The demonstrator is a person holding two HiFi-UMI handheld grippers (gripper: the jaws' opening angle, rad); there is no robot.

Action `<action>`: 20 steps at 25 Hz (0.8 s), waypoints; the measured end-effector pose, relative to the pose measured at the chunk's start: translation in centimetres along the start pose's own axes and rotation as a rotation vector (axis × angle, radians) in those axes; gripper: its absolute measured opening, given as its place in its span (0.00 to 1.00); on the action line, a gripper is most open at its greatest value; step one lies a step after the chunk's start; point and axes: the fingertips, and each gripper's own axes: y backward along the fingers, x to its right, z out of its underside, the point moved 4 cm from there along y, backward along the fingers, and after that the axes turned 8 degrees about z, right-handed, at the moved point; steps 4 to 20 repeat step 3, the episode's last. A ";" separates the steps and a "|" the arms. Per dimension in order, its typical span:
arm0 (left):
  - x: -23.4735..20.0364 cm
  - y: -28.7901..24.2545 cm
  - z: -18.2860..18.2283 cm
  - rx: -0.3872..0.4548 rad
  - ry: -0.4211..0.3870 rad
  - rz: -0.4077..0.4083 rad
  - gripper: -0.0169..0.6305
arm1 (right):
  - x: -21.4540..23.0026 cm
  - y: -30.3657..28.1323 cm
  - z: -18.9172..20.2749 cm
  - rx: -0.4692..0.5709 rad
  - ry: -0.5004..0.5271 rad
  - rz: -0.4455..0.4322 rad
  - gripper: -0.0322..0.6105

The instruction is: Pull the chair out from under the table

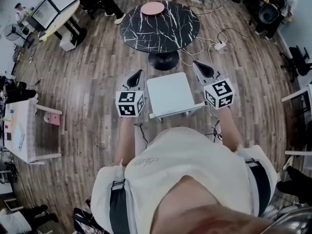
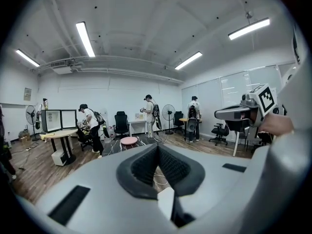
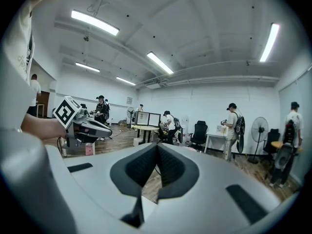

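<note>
A white chair (image 1: 170, 94) stands on the wood floor in front of the person, its seat on the near side of the round black marble table (image 1: 161, 26). My left gripper (image 1: 139, 74) hovers beside the chair's left edge, shut with nothing in it. My right gripper (image 1: 197, 65) hangs beside the chair's right edge, also shut and holding nothing. In the left gripper view the dark pads (image 2: 146, 167) meet, and a white bit of the chair (image 2: 165, 201) shows below them. The right gripper view shows its pads (image 3: 141, 167) closed too, with the left gripper (image 3: 83, 126) off to the left.
A pink round thing (image 1: 152, 8) lies on the marble table. Cables and a power strip (image 1: 219, 45) trail on the floor at the right. A white table (image 1: 22, 130) stands at the left, a desk with monitors (image 1: 53, 6) at the far left. People and office chairs (image 2: 122, 123) are farther back.
</note>
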 end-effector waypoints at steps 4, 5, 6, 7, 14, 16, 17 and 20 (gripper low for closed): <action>0.0 0.3 -0.5 0.001 -0.013 0.006 0.05 | -0.6 -0.2 0.0 -0.002 0.002 -0.005 0.06; 0.0 0.3 -0.5 0.001 -0.013 0.006 0.05 | -0.6 -0.2 0.0 -0.002 0.002 -0.005 0.06; 0.0 0.3 -0.5 0.001 -0.013 0.006 0.05 | -0.6 -0.2 0.0 -0.002 0.002 -0.005 0.06; 0.0 0.3 -0.5 0.001 -0.013 0.006 0.05 | -0.6 -0.2 0.0 -0.002 0.002 -0.005 0.06; 0.0 0.3 -0.5 0.001 -0.013 0.006 0.05 | -0.6 -0.2 0.0 -0.002 0.002 -0.005 0.06; 0.0 0.3 -0.5 0.001 -0.013 0.006 0.05 | -0.6 -0.2 0.0 -0.002 0.002 -0.005 0.06; 0.0 0.3 -0.5 0.001 -0.013 0.006 0.05 | -0.6 -0.2 0.0 -0.002 0.002 -0.005 0.06; 0.0 0.3 -0.5 0.001 -0.013 0.006 0.05 | -0.6 -0.2 0.0 -0.002 0.002 -0.005 0.06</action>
